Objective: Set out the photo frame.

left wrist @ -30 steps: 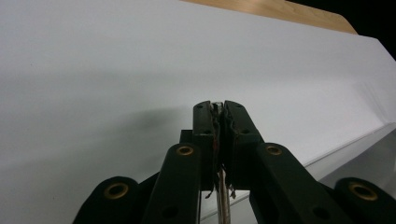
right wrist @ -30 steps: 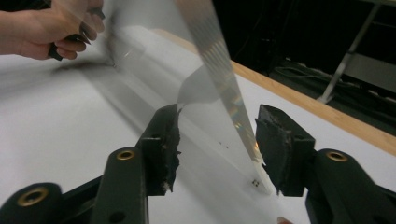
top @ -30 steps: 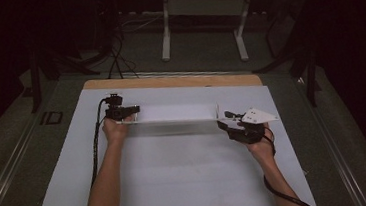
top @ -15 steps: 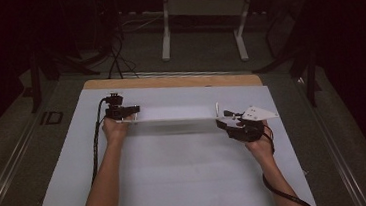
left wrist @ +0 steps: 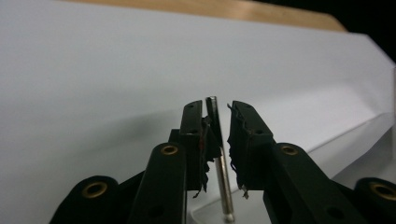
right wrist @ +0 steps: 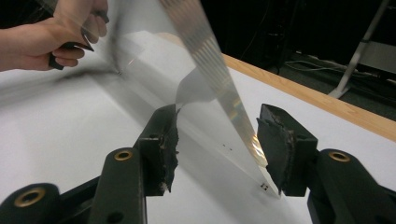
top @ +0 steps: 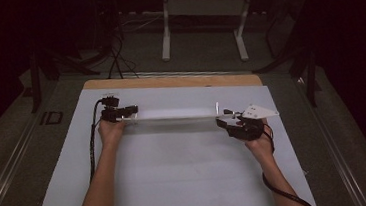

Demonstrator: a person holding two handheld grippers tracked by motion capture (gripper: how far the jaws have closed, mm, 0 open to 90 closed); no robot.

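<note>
A long clear plastic strip (top: pixel 177 114), like a ruler, stretches across the white sheet between my two grippers. At its left end my left gripper (top: pixel 130 111) has just been opening its jaws. In the left gripper view (left wrist: pixel 219 108) the strip's thin edge (left wrist: pixel 224 182) stands against the left pad, with a gap to the right pad. At the right end my right gripper (top: pixel 226 122) stands open. In the right gripper view (right wrist: pixel 222 114) the strip (right wrist: pixel 205 56) runs between the wide-apart jaws, its low edge beside the right pad (right wrist: pixel 273 140).
A white sheet (top: pixel 177 174) covers the wooden table (top: pixel 169 81), whose edge shows at the back. Black cables trail from both grippers along the forearms. Beyond the table, a white desk frame (top: pixel 203 11) and dark stands sit on the floor.
</note>
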